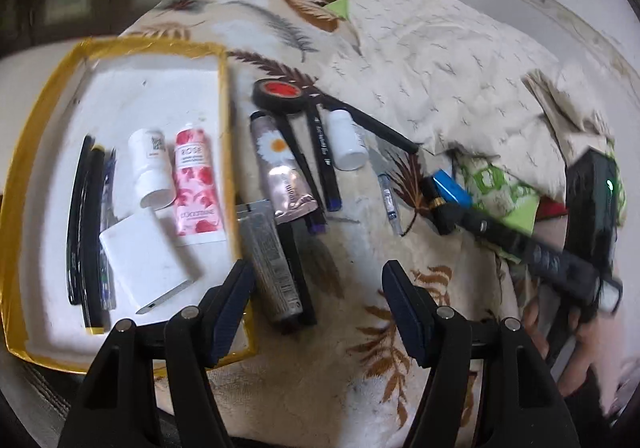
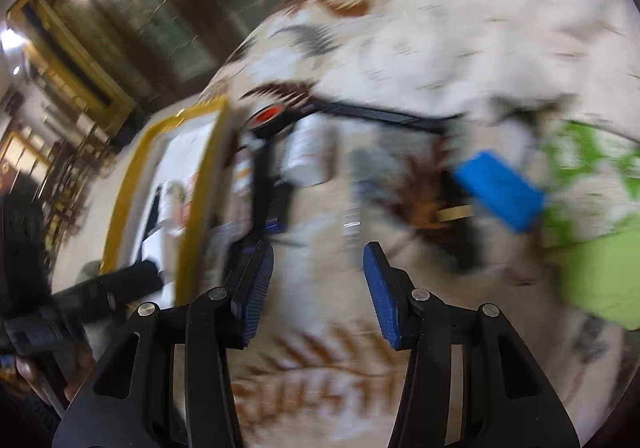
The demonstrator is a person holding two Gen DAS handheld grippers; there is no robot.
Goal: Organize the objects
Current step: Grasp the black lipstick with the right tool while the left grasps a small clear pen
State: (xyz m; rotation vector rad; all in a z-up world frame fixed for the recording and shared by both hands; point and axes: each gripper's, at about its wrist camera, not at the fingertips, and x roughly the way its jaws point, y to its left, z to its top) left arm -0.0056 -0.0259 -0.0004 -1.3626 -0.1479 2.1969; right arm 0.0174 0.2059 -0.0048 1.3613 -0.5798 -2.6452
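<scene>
Left gripper [image 1: 318, 300], lower centre, spread and empty; right gripper [image 2: 318, 290] likewise; grey soft squeeze tube [image 1: 270, 268] just above, beside yellow-rimmed white tray [image 1: 28, 183]: probably light, yielding; grasp mid-body

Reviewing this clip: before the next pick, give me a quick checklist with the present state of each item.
1. Left claw open and empty: ok.
2. Right claw open and empty: ok.
3. Yellow-edged tray has bare floor for more items: ok, its far part is free.
4. Items still outside the tray, such as the daisy tube, tape roll and white bottle: ok, all in sight on the blanket.
5. Loose items lie apart for a clean grasp: not ok, the daisy tube overlaps black pens.
6. Right wrist view sharp enough to aim: not ok, blurred.
</scene>
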